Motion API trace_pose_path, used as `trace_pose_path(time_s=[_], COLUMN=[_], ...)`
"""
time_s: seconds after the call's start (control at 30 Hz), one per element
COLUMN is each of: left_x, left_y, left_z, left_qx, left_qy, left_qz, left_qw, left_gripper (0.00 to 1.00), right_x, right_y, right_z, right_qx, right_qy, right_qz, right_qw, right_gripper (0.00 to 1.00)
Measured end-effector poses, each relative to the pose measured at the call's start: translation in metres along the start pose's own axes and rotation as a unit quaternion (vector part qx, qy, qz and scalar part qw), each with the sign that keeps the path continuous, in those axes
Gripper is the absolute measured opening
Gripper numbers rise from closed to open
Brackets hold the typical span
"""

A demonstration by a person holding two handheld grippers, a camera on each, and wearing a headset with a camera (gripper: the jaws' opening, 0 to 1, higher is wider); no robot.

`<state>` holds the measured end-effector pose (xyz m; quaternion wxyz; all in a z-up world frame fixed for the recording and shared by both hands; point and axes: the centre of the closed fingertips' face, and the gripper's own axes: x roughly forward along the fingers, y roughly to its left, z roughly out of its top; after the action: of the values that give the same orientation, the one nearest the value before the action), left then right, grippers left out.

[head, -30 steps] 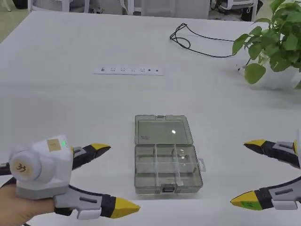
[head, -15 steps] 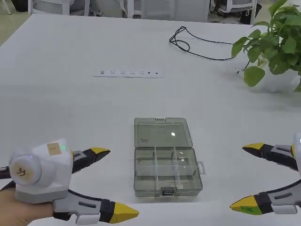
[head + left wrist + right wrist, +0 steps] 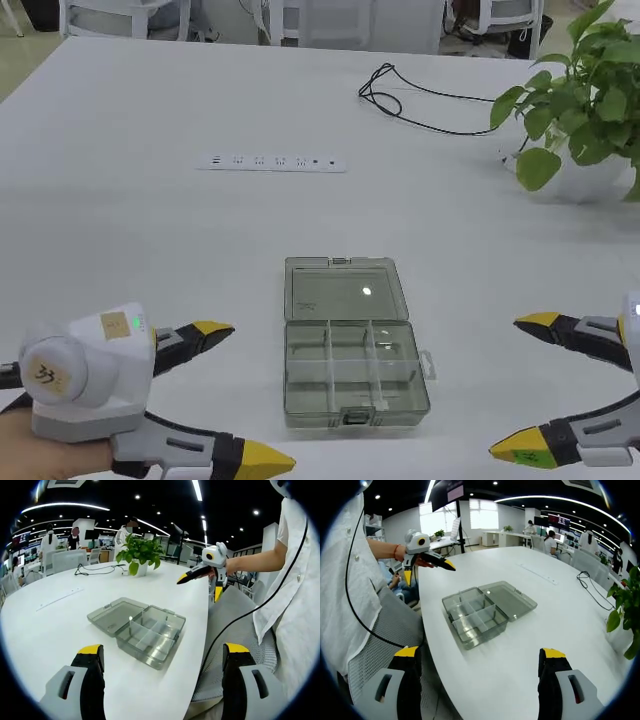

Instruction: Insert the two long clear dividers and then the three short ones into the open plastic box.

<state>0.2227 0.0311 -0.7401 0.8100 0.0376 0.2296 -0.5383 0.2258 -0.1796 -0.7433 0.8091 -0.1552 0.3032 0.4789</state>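
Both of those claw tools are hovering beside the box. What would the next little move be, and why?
Probably ease the right gripper toward the box to press-check the dividers. They already seem seated and form compartments, and both the right gripper and the left gripper flank the box, open and empty.

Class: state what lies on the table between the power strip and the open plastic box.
Nothing: the head view shows bare white tabletop between the power strip and the plastic box.

plastic box (image 3: 346,291), left gripper (image 3: 245,395), right gripper (image 3: 520,385)
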Motion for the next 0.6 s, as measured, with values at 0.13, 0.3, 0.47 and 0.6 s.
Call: trace_pose_path(time_s=[0.13, 0.3, 0.47, 0.6], left_x=[0.0003, 0.0005, 0.0005, 0.0006], left_y=[0.0003, -0.0006, 0.0, -0.0007], left_z=[0.0005, -0.0004, -0.0007, -0.0006], left_qx=[-0.001, 0.0, -0.003, -0.003], left_qy=[-0.001, 0.001, 0.0, -0.001], left_qz=[0.0, -0.001, 0.001, 0.001], left_qw=[1.0, 1.0, 1.0, 1.0], left_gripper=[1.0, 1.0, 1.0, 1.0], right_x=[-0.0002, -0.0004, 0.0004, 0.0009], right_y=[0.0002, -0.0006, -0.0009, -0.0012], right_z=[-0.0005, -0.0014, -0.001, 0.0001], right_qx=[0.0, -0.001, -0.002, -0.002], right_qy=[0.001, 0.003, 0.003, 0.003], right_qz=[0.001, 0.001, 0.002, 0.002], right_qw=[1.0, 1.0, 1.0, 1.0], right_gripper=[0.98, 0.98, 0.98, 0.98])
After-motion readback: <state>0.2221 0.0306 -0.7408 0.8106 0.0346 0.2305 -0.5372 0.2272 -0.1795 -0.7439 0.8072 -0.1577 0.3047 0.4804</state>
